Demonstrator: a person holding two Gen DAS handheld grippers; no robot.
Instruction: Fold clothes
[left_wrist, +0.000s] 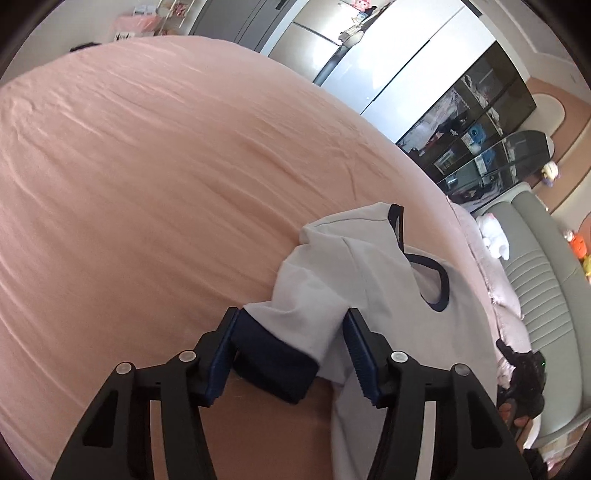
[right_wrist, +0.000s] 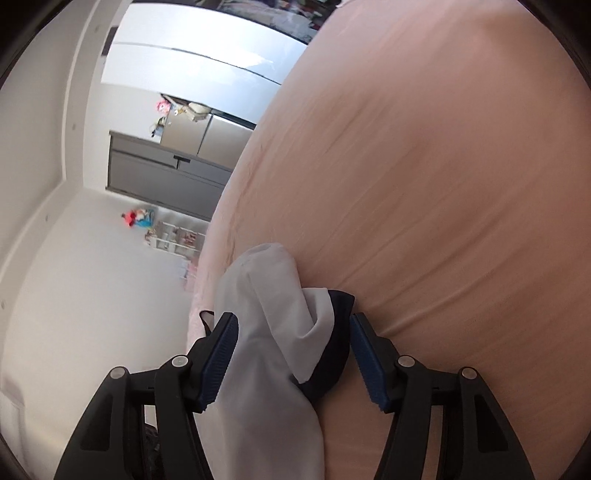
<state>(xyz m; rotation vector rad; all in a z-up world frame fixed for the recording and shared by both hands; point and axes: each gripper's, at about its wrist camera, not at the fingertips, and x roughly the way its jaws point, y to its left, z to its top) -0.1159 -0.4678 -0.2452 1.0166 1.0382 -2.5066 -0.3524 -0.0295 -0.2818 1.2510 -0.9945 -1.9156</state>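
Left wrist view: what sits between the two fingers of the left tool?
A sleeve of the white shirt, navy cuff included, lies in the gap of the left tool, over the pink bedsheet. The fingers look spread, not clamped.

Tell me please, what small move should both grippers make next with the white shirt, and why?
Probably close both grippers. The left gripper stands open around a navy-cuffed sleeve of the white shirt, and the right gripper stands open around bunched fabric with a navy edge. Neither grips yet, so the shirt cannot be lifted and spread on the pink bed.
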